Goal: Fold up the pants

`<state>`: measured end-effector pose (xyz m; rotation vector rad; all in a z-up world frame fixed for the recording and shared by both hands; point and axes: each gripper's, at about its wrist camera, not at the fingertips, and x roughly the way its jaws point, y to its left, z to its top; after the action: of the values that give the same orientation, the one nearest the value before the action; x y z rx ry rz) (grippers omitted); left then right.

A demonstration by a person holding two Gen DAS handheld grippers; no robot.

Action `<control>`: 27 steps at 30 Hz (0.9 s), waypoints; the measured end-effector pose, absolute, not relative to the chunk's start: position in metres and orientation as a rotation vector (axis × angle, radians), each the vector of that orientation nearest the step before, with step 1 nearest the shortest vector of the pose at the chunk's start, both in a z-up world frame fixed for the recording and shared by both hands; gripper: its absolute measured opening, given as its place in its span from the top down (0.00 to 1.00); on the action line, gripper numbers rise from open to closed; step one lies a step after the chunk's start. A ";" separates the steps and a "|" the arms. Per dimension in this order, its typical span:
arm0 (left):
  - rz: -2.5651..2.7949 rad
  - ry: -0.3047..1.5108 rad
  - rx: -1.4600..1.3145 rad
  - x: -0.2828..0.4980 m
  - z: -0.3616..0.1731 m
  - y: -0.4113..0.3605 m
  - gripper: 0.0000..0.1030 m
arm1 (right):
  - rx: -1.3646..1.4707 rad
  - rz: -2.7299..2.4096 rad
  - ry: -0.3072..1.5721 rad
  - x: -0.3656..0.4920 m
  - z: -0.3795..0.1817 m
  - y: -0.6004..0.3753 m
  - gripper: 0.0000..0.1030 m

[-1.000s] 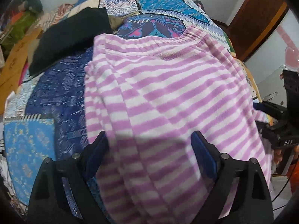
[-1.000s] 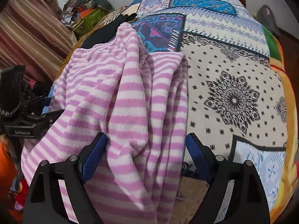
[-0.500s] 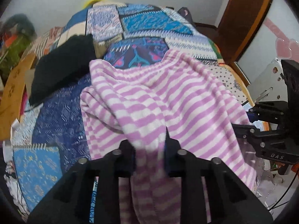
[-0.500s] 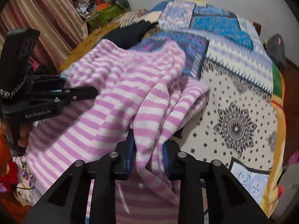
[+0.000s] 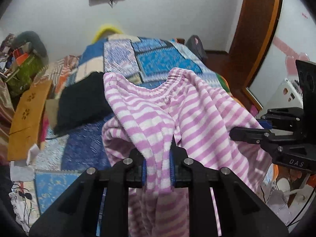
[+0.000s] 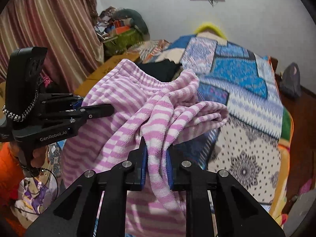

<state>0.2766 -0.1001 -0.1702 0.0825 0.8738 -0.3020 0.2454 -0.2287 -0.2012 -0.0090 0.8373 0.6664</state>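
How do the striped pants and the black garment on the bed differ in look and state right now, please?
The striped pants are pink and white; the black garment is plain dark. The pants hang bunched, pinched by the left gripper and right gripper; the black garment lies ungripped on the patchwork bedspread. Both are soft clothing.

Both wrist views close behind own fingers, facing along patchwork bed [image 5: 158,63] toward back wall [image 6: 246,9]; shared: striped pants [image 5: 150,114], bed, each other's gripper.
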 end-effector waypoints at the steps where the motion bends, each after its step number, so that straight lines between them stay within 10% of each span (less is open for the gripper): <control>1: -0.296 0.864 0.079 0.277 -0.165 -0.096 0.83 | -0.013 0.668 0.826 0.247 -0.197 -0.225 0.86; 20: -0.298 1.030 0.047 0.329 -0.223 -0.070 0.82 | -0.003 0.605 0.985 0.266 -0.247 -0.237 0.91; 27: -0.239 1.010 0.073 0.325 -0.227 -0.037 0.33 | 0.007 0.595 1.007 0.265 -0.250 -0.241 0.83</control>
<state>0.3250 -0.0368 -0.2272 0.0734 1.0101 -0.2389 0.2646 -0.2410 -0.2503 0.0065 1.0065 0.5952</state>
